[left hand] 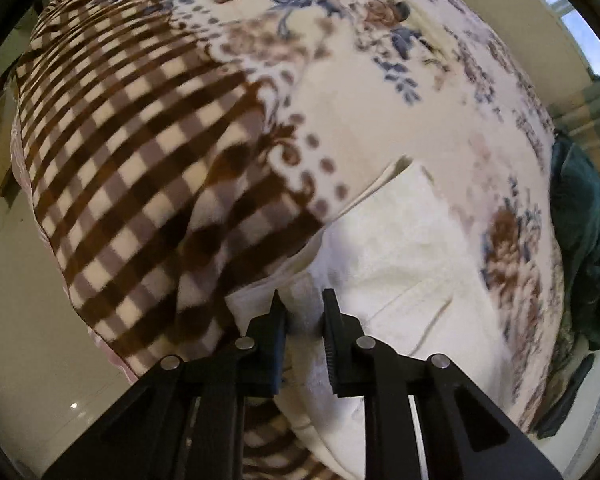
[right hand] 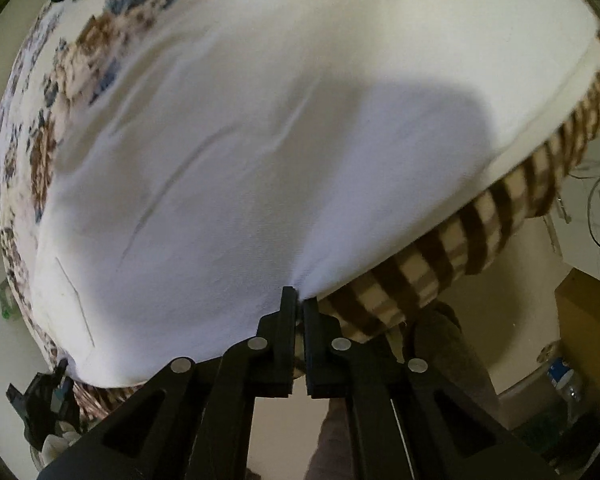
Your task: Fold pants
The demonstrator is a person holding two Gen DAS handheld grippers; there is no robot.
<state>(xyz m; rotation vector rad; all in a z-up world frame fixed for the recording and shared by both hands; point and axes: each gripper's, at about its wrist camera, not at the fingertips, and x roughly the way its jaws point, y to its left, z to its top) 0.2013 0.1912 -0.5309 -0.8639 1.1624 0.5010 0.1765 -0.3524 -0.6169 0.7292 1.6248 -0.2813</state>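
White pants (left hand: 400,252) lie on a bed covered by a checked and floral blanket (left hand: 140,140). In the left wrist view my left gripper (left hand: 305,304) has a bunched fold of the white fabric between its fingers, with the jaws a little apart around it. In the right wrist view the pants (right hand: 280,152) spread wide and mostly flat. My right gripper (right hand: 300,300) is shut on the near edge of the pants at the bed's edge. The other gripper shows small at the lower left of the right wrist view (right hand: 46,396).
A dark green garment (left hand: 584,240) lies at the right edge of the bed. The blanket (right hand: 480,220) hangs over the bed's side. On the floor stand a water bottle (right hand: 564,380) and a cardboard box (right hand: 588,320). A pale tiled floor (left hand: 20,320) surrounds the bed.
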